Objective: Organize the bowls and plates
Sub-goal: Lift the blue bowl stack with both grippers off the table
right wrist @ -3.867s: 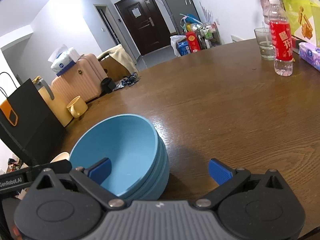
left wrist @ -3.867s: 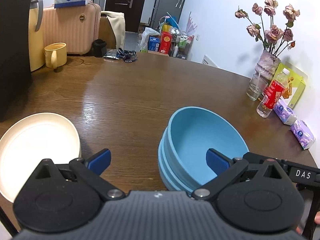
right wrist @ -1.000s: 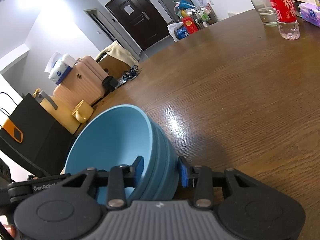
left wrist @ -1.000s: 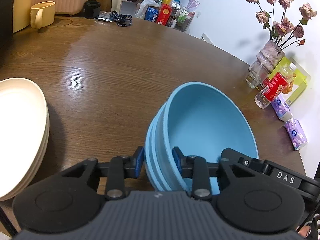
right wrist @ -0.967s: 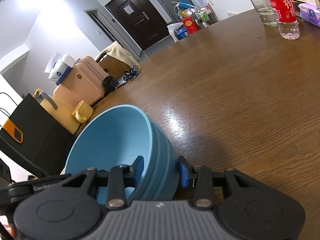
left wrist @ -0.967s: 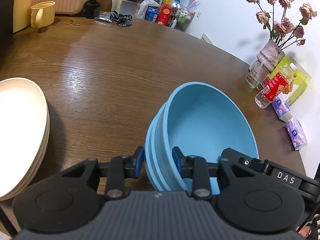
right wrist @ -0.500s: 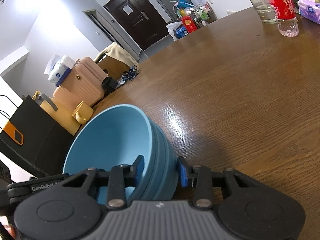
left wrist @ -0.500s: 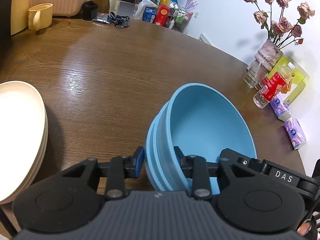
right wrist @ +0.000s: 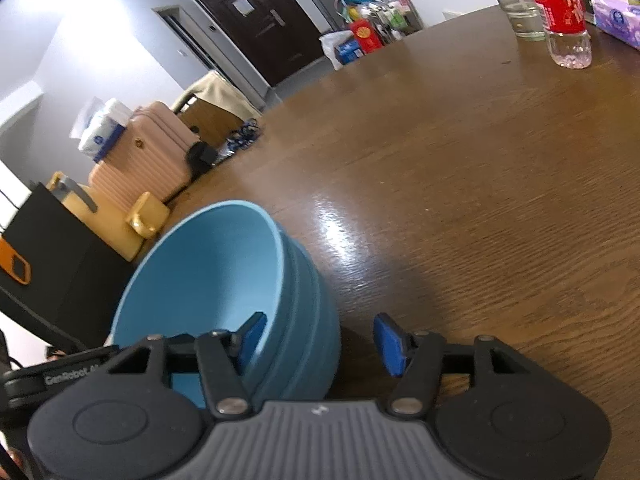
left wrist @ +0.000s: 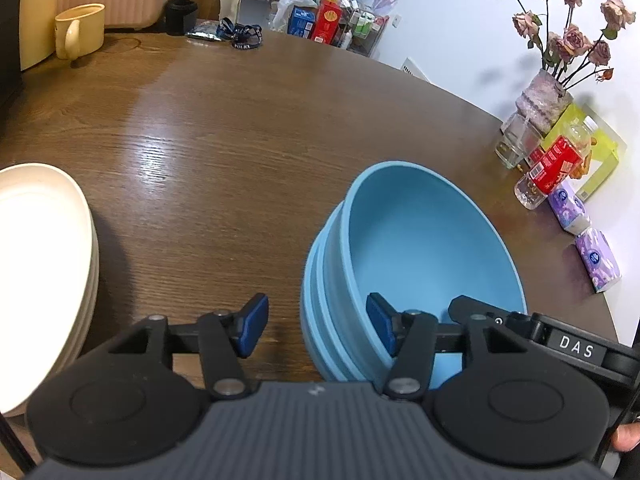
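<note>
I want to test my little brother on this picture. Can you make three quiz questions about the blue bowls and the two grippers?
1. True or false: the left gripper is clamped on the blue bowl stack.
2. What sits on the wooden table to the left of the bowls in the left wrist view? A) cream plates B) a red bottle C) a vase
3. Fill in: the right gripper has one pad inside the bowl and the other ____ it.

Key:
1. False. The jaws have just been opening; the rim stands between the pads, untouched.
2. A, the cream plates.
3. Outside.
</note>
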`<state>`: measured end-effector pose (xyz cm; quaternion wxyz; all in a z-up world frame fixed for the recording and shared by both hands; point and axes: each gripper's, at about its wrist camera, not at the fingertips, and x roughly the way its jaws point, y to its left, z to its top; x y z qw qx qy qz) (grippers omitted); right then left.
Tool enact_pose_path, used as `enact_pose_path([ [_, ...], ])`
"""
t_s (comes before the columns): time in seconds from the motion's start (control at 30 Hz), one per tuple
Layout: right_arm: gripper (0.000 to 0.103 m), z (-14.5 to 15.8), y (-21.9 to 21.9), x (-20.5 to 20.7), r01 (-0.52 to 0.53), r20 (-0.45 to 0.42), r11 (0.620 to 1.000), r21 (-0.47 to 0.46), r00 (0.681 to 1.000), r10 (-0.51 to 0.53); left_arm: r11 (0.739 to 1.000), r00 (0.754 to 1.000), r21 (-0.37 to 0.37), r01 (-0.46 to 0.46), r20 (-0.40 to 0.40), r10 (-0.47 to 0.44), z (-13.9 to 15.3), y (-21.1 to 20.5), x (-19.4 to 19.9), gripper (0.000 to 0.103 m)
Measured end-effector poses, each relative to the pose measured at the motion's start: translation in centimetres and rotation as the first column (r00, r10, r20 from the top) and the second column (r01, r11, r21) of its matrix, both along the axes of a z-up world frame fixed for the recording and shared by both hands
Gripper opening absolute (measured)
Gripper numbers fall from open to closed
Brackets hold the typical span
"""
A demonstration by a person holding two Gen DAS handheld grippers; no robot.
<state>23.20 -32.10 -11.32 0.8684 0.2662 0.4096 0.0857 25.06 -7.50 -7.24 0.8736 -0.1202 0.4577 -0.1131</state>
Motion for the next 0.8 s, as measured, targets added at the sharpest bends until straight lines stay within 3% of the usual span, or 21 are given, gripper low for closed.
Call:
enact_pose_path([
  [0.13,0.055,0.2,0.3,0.4,-0.010,-0.016,1.000,-0.009,1.000,0.010,1.000,1.000,-0.013,0.007,-0.022,-0.007,-0.3,-0.1,0.5,0.058],
  [0.27,0.036,0.2,0.8,0.6,-0.031,-0.023,0.999,0.004,0.999,0.032,0.999,0.999,-0.030,0.019,-0.033,-0.020,-0.4,-0.2,0.5,0.048],
  [0.37,0.033,0.4,1.0,0.5,-0.033,-0.029,0.999,-0.012,0.999,0.033,0.999,0.999,-0.033,0.029,-0.037,-0.031,-0.4,-0.4,0.5,0.038],
  [0.5,0.028,0.6,1.5,0.3,-0.014,-0.047,0.999,-0.039,0.999,0.013,1.000,0.999,-0.011,0.026,-0.029,-0.026,-0.1,-0.8,0.3,0.034],
  [0.8,0.023,0.4,1.2,-0.1,0.022,-0.098,1.000,-0.017,0.995,-0.023,1.000,1.000,-0.012,0.003,-0.028,-0.004,0.7,-0.7,-0.1,0.029],
])
